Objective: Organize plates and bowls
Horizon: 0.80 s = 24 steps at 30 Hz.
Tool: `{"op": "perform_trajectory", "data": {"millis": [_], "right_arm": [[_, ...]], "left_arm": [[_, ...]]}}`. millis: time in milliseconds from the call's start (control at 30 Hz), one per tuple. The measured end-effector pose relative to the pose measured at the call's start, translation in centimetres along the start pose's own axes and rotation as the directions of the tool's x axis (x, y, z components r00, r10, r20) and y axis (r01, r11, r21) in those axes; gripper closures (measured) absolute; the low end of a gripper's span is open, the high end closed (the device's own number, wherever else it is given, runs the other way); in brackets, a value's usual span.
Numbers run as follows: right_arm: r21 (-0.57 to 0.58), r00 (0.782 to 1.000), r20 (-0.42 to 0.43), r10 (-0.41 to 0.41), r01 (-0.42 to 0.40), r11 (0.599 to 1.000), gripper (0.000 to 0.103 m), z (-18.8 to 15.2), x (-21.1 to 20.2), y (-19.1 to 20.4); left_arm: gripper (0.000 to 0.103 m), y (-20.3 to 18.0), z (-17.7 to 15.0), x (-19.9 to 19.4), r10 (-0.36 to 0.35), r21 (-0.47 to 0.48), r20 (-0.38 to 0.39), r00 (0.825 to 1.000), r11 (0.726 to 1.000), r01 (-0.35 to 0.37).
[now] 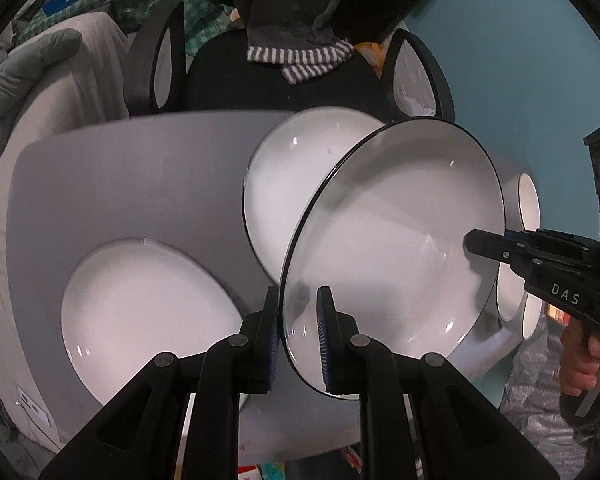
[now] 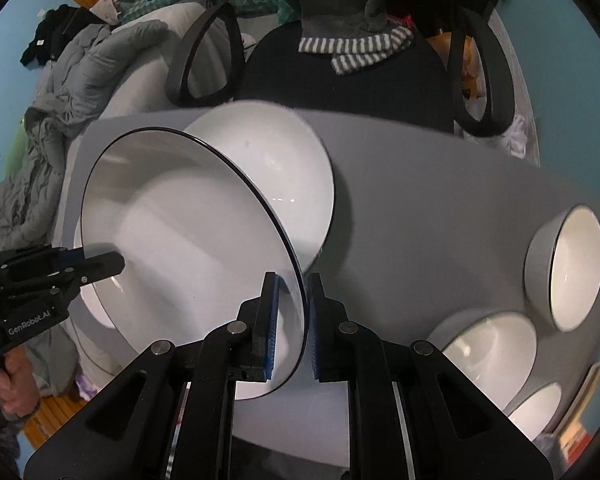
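Observation:
A white plate with a thin black rim [image 1: 400, 220] hangs tilted above the grey table [image 1: 140, 176], held from both sides. My left gripper [image 1: 298, 296] is shut on its near rim, and my right gripper [image 1: 470, 242] grips the opposite edge. In the right wrist view the same plate [image 2: 180, 220] sits between the pads of my right gripper [image 2: 292, 280], with the left gripper [image 2: 118, 262] clamped on its far side. Two more white plates [image 1: 140, 312] [image 1: 292, 176] lie flat on the table. Several white bowls [image 2: 576, 268] [image 2: 492, 348] [image 2: 536, 408] stand at the table's right.
A black office chair [image 2: 340, 80] with a striped cloth [image 2: 356, 50] draped over it stands behind the table [image 2: 420, 208]. Grey bedding and clothes [image 2: 52, 120] are piled at the left. A hand [image 1: 580, 364] holds the right gripper's handle.

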State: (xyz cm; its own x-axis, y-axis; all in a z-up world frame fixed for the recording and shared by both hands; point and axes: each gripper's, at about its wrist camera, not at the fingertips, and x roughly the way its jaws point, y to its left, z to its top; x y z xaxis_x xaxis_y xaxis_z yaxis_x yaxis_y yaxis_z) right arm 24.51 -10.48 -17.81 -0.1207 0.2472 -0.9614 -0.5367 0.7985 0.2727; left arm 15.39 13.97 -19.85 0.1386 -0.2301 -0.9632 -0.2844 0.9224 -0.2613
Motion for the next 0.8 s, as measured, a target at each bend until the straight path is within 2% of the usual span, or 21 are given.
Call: {"op": "perform_trajectory", "data": {"millis": [367, 600, 800], "right_arm": [[-0.008, 0.999, -0.043, 0.015, -0.015, 1.0, 0.09, 5.0, 2.4, -0.3], [-0.017, 0.996, -0.081, 0.033, -0.035, 0.999, 0.089, 6.4, 3.9, -0.5], [-0.012, 0.994, -0.105, 0.036, -0.038, 0.999, 0.089, 7.1, 4.7, -1.1]], "left_arm": [[0.087, 0.6, 3.1, 3.0, 0.041, -0.047, -0.041, 0.998, 0.998, -0.043], [0.085, 1.1, 3.7, 4.2, 0.039, -0.092, -0.064, 0.997, 0.995, -0.045], [0.085, 0.7, 4.3, 5.1, 0.054, -0.09, -0.084, 0.995, 0.994, -0.062]]}}
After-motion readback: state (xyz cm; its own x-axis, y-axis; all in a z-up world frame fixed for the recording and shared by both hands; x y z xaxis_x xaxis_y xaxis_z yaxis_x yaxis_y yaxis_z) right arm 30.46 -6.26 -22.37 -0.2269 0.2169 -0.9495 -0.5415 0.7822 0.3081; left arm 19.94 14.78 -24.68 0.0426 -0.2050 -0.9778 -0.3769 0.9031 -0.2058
